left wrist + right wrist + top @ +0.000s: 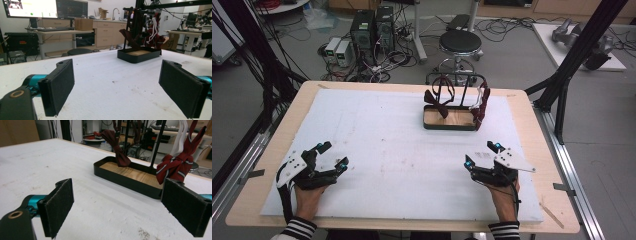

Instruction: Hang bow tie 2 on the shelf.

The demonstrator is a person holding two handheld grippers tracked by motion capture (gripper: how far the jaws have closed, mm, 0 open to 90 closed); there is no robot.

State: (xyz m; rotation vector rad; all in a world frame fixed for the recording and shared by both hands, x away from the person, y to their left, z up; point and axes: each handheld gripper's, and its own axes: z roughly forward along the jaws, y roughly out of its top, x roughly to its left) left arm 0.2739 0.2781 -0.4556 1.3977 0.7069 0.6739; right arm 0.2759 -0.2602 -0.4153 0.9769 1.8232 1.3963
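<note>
High view looks down on the table; both claw views skim low toward the shared rack.

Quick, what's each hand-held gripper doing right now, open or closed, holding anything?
Left hand-held gripper: open, jaws wide apart, holding nothing.
Right hand-held gripper: open, jaws wide apart, holding nothing.

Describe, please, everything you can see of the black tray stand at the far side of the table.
The black tray stand sits upright on the white table cover, right of centre at the far side, apart from both grippers. It is a shallow, round-cornered tray with dark walls and a wood-look floor; thin black rods rise from it to a rail. A plain dark red bow tie hangs over its left part, and a dark red tie with pale stripes at its right end, with white straps.
</note>
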